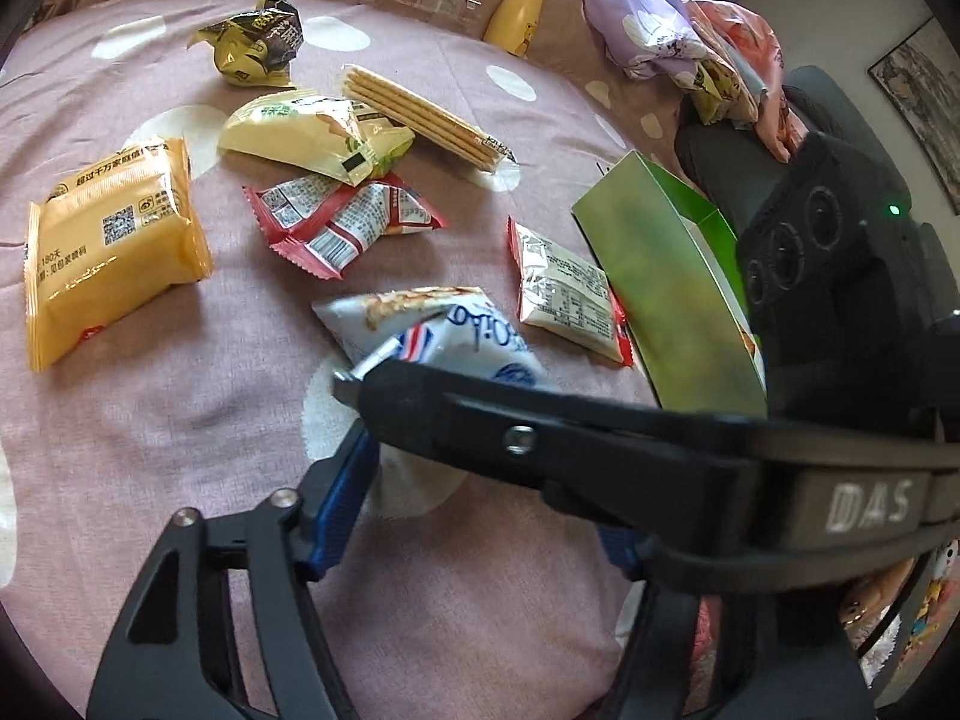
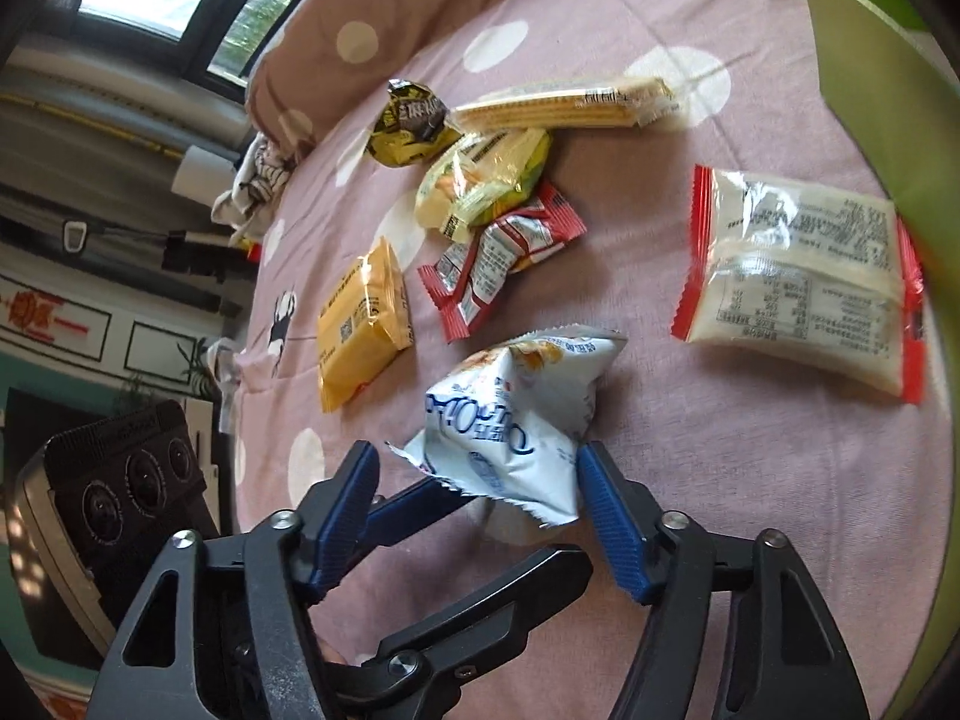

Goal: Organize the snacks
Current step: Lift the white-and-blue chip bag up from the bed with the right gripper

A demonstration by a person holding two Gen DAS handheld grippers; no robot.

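Several snack packets lie on a pink dotted bedspread [image 1: 150,432]. A white and blue snack bag [image 1: 438,336] [image 2: 516,420] lies nearest. My right gripper [image 2: 480,480] is open, its blue pads on either side of the bag's near end. My left gripper [image 1: 480,498] is open just behind the same bag; the right gripper's black finger [image 1: 540,426] crosses in front of it. Beyond lie an orange packet [image 1: 114,246] [image 2: 366,324], red-edged packets [image 1: 348,222] [image 1: 564,294] [image 2: 798,276], a pale yellow packet [image 1: 300,132], a wafer pack [image 1: 420,114] [image 2: 564,105] and a dark crumpled wrapper [image 1: 258,39].
A green carton [image 1: 666,276] [image 2: 882,78] stands open at the right of the snacks. A yellow bottle [image 1: 516,15] and a clear bottle [image 1: 420,0] lie by the pillow at the back. Crumpled clothes [image 1: 672,30] sit at the far right.
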